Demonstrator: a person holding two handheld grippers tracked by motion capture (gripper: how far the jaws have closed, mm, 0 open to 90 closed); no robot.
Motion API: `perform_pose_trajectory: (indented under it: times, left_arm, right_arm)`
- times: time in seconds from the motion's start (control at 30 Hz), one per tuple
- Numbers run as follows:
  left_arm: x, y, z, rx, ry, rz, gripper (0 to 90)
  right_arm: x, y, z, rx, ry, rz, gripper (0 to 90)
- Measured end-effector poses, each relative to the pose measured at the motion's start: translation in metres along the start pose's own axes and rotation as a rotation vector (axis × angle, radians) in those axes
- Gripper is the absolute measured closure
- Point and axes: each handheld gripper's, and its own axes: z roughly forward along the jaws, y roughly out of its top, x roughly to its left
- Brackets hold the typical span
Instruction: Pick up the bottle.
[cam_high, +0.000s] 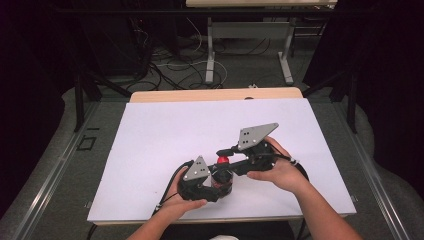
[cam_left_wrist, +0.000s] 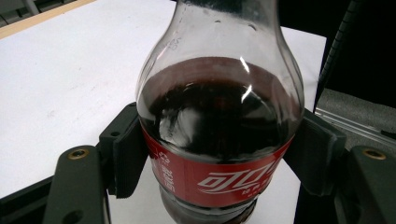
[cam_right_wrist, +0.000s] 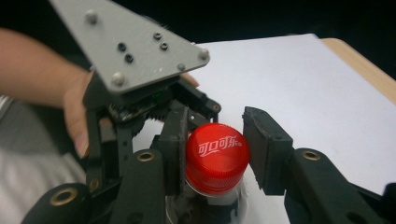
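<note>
A clear cola bottle (cam_left_wrist: 219, 116) with a red label and dark drink stands upright on the white sheet (cam_high: 160, 130). My left gripper (cam_left_wrist: 219, 158) is shut on its body at label height, one pad (cam_left_wrist: 125, 151) pressed to each side. In the high view the left gripper (cam_high: 221, 184) sits near the front edge, with the bottle (cam_high: 223, 175) between its jaws. The red cap (cam_right_wrist: 217, 156) carries white lettering. My right gripper (cam_right_wrist: 215, 149) comes over the top with its jaws against both sides of the cap. From above, that right gripper (cam_high: 223, 153) reaches in from the right.
The white sheet covers a wooden table whose bare edge (cam_high: 215, 94) shows at the back. Beyond it stand another table's legs (cam_high: 210, 55) and loose cables (cam_high: 170, 70) on the floor. Dark curtains close both sides.
</note>
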Motion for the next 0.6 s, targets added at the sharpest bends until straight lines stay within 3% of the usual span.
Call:
perform_pose_trajectory:
  times: [0.03,0.1,0.13,0.23,0.27,0.3,0.37,0.5,0.6]
  left_arm:
    - [0.000,0.000,0.000,0.003,0.001,-0.009,30.5]
    - [0.000,0.000,0.000,-0.002,0.008,-0.012,30.5]
    - [0.001,0.000,-0.001,-0.004,0.013,-0.015,30.5]
    - [0.002,0.000,-0.002,-0.001,0.021,-0.023,30.5]
    - [0.002,0.000,-0.002,-0.001,0.021,-0.023,30.5]
    - [0.003,0.000,-0.002,0.000,0.034,-0.023,30.5]
    - [0.003,-0.001,-0.002,0.002,0.031,-0.034,30.5]
    - [0.003,-0.001,-0.002,-0.002,0.036,-0.035,30.5]
    - [0.004,0.000,-0.003,-0.008,0.031,-0.027,30.5]
  right_arm:
    - [-0.001,0.000,0.000,0.006,0.008,-0.015,60.0]
    - [0.004,0.001,0.001,-0.010,-0.049,0.035,48.1]
    - [0.006,0.001,0.002,-0.025,-0.079,0.056,46.8]
    - [0.017,0.002,0.003,-0.024,-0.212,0.135,44.6]
    - [0.017,0.002,0.003,-0.024,-0.212,0.135,44.6]
    - [0.023,0.002,0.006,-0.030,-0.280,0.192,46.1]
    - [0.029,0.002,0.009,-0.025,-0.321,0.227,48.4]
    - [0.040,0.004,0.013,0.005,-0.382,0.240,59.0]
    - [0.038,0.006,0.011,0.012,-0.358,0.225,60.6]
